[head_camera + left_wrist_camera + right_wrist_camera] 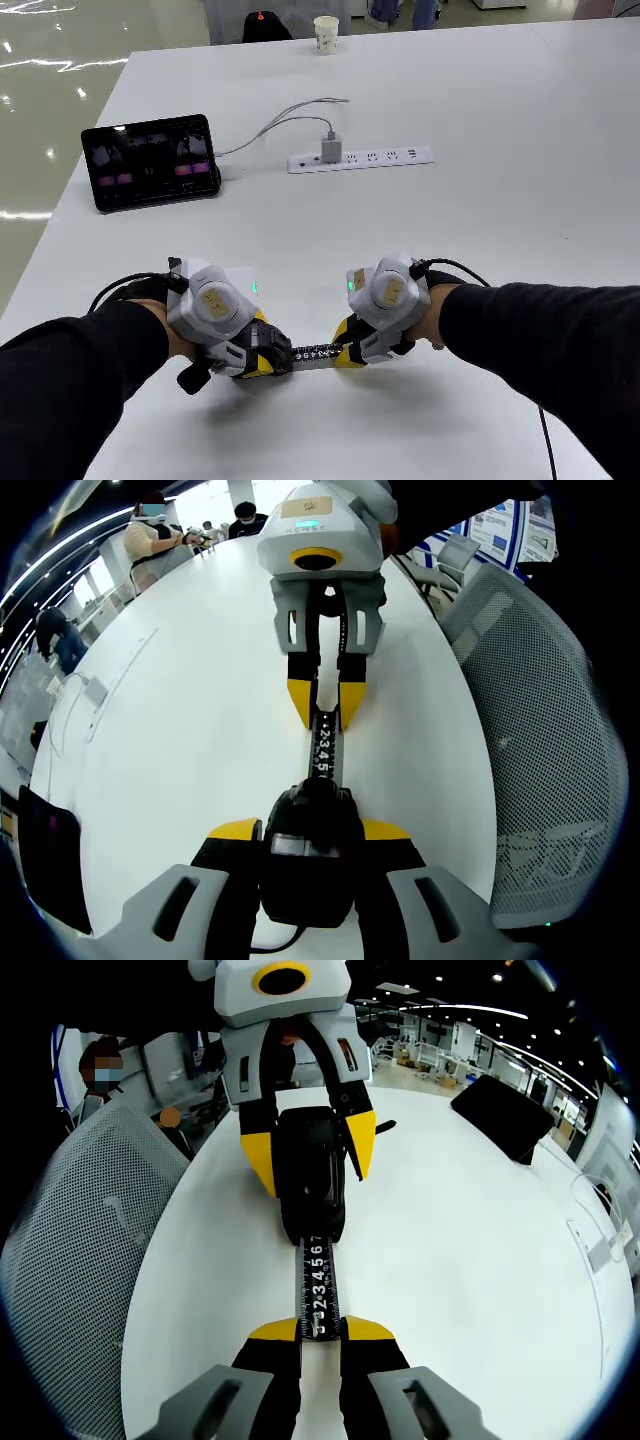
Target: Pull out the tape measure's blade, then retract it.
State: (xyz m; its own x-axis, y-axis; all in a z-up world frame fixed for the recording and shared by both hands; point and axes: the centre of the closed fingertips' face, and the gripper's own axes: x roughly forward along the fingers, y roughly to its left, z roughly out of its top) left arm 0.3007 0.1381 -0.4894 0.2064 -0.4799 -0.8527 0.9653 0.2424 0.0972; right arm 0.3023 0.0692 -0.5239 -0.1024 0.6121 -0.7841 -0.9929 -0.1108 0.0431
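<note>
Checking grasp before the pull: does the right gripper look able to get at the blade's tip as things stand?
Probably yes; it seems there already. The right gripper is shut on the blade near its tip, the left gripper clamps the tape measure case, and nothing lies between them.

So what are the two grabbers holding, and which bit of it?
The left gripper clamps the tape measure's black case by its sides; the right gripper pinches the end of the pulled-out blade.

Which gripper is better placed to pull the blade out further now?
The right gripper: it is shut on the tip of the blade and can draw away, while the left gripper clamps the case as the anchor.
</note>
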